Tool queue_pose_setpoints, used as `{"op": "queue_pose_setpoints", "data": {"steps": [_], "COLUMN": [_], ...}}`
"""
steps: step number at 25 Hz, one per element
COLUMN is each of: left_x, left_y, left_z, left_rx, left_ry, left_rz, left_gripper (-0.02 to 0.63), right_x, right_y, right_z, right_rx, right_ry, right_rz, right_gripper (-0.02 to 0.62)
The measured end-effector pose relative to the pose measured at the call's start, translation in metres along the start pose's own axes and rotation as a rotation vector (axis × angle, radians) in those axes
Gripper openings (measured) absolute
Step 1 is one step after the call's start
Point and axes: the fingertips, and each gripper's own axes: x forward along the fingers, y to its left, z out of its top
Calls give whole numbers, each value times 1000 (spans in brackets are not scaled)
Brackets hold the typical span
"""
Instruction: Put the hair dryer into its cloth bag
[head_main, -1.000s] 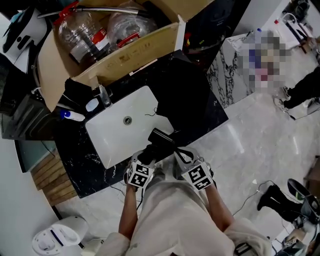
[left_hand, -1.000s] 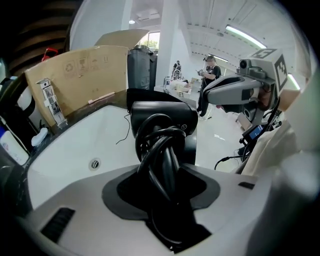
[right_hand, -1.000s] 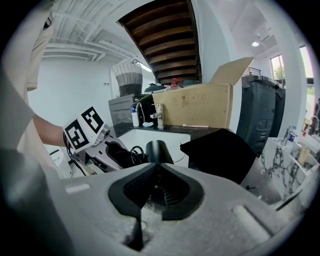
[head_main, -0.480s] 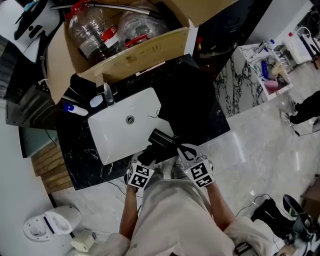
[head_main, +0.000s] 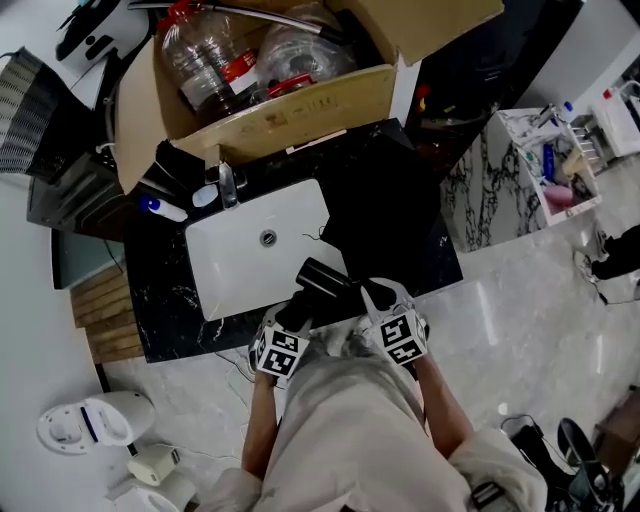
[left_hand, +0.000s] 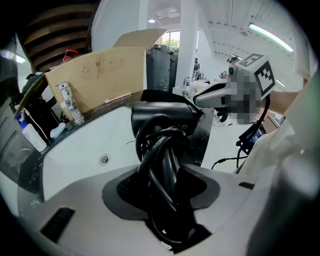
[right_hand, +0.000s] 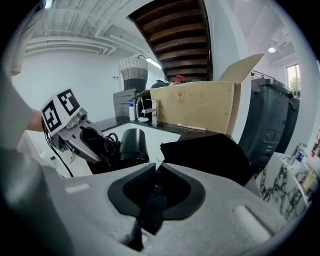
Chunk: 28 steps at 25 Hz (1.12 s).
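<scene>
Hair dryer (left_hand: 162, 117), cord wound round its handle, is pinched in the left claw (left_hand: 165, 172) over the near corner of the white sink (head_main: 235, 265). The cloth bag (right_hand: 205, 155) is spread on the black table (head_main: 160, 310) beside the sink, and a dark strip at its near edge is clamped in the closed right claw (right_hand: 156, 187).

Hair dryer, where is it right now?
The hair dryer is near the centre of the head view, held by the left gripper over the front edge of the white sink, with the black cloth bag just to its right.
</scene>
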Motion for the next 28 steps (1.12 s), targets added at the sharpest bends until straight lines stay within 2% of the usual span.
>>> {"op": "queue_pose_setpoints", "data": {"steps": [12, 16, 21, 26, 28], "left_x": [5, 7, 10, 13, 14], "left_y": [-3, -4, -7, -9, -8], "left_z": [9, 11, 11, 11, 12], "left_rx": [-51, -64, -74, -69, -59], "left_ry": [19, 27, 37, 45, 44], "left_rz": [39, 43, 42, 37, 36], "left_gripper": [187, 187, 187, 187, 187], "right_x": [25, 33, 42, 47, 48], "right_y": [-33, -38, -42, -51, -50], "right_z": [-23, -34, -47, -52, -52], "right_rx": [-121, -220, -303, -348, -361], "right_ry": [96, 155, 213, 234, 243], "right_rz": [9, 9, 18, -15, -11], "right_gripper": [28, 31, 64, 62, 29]}}
